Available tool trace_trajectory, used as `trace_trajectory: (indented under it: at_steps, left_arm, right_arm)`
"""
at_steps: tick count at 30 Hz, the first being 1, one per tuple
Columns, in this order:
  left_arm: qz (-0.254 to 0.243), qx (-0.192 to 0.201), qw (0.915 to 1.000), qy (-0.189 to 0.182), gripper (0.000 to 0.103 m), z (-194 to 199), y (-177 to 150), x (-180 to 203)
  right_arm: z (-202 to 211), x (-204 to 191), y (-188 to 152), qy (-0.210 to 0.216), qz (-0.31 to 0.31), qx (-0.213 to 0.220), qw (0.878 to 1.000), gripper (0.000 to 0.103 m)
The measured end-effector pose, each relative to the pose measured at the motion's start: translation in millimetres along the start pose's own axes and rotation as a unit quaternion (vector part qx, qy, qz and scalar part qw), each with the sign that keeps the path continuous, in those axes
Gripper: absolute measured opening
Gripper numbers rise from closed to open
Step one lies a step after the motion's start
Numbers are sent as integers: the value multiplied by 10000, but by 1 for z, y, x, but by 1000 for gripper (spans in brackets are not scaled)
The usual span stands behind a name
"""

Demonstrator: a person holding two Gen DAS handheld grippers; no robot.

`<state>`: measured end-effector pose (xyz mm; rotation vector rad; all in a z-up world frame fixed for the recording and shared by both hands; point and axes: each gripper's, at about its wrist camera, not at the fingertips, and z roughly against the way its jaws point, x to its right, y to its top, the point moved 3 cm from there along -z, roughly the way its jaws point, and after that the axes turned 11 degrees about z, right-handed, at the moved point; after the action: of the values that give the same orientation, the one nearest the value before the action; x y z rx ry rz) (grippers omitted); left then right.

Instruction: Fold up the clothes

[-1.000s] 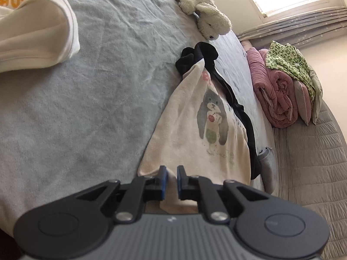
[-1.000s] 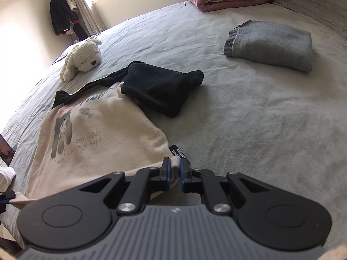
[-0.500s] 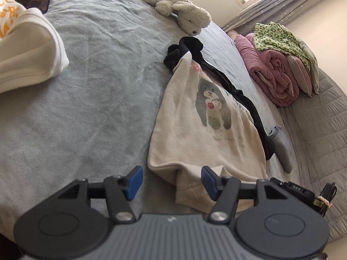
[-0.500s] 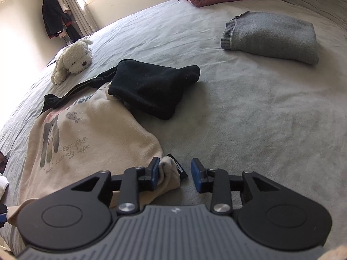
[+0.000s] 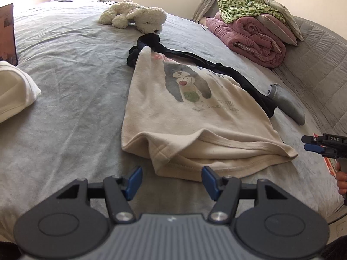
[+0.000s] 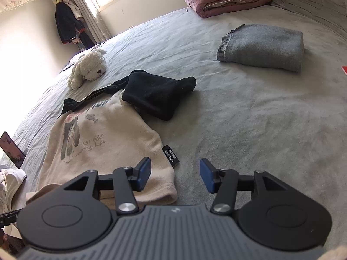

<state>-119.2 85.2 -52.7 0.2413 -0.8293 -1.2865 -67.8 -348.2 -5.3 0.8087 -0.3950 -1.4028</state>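
Observation:
A cream sweatshirt [image 5: 184, 112] with a dog print lies flat on the grey bed [image 5: 69, 86], its hem rumpled toward me. My left gripper [image 5: 171, 183] is open just short of that hem, nothing between its pads. In the right wrist view the same sweatshirt [image 6: 102, 143] lies at the left, with a black label at its corner. My right gripper [image 6: 175, 175] is opening; the hem corner lies loose by its left pad, not pinched. A black garment [image 6: 156, 93] rests on the sweatshirt's far side. The right gripper [image 5: 314, 145] shows at the left view's right edge.
A folded grey sweater [image 6: 264, 47] lies at the far right of the bed. A white plush dog [image 5: 134, 15] sits beyond the clothes. Pink and green bedding [image 5: 256, 28] is piled at the back. A folded white garment [image 5: 13, 91] and a phone [image 5: 7, 34] are at the left.
Both grippers were shut on the sweatshirt's hem and have let it go and opened. The left gripper rolled and drew back; the hem now lies on the bed.

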Motion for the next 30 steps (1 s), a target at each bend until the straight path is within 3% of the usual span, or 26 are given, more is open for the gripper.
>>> trace_trajectory:
  at_steps: [3, 9, 14, 20, 24, 26, 27, 28, 30]
  left_arm:
    - [-193, 228, 9993, 234, 59, -4, -6, 5]
    - [-265, 745, 9962, 365, 51, -4, -14, 10]
    - [-220, 1097, 9924, 514, 51, -3, -20, 15]
    - [74, 1347, 9873, 839, 41, -9, -27, 10]
    - [194, 1535, 9829, 994, 33, -8, -25, 6]
    - [229, 1655, 9803, 1050, 24, -6, -23, 5]
    - [192, 1707, 9791, 1084, 20, -5, -23, 6]
    - [137, 1729, 9784, 1128, 7, -3, -22, 8]
    - [5, 1758, 9763, 1264, 2, 2, -23, 12]
  right_arm:
    - [3, -6, -10, 68, 291, -63, 9995, 57]
    - [0, -22, -42, 10, 971, -73, 9952, 57]
    - [-8, -35, -56, -326, 1658, 215, 9854, 57]
    - [-24, -36, -57, -491, 1488, 495, 9864, 56]
    - [-30, -37, -59, -641, 1410, 723, 9853, 46]
    - [-31, -39, -59, -676, 1367, 796, 9851, 35]
    - [-32, -40, -59, -680, 1377, 788, 9850, 25]
    - [-32, -41, -58, -684, 1386, 779, 9849, 15]
    - [-31, -42, -56, -740, 1405, 722, 9847, 6]
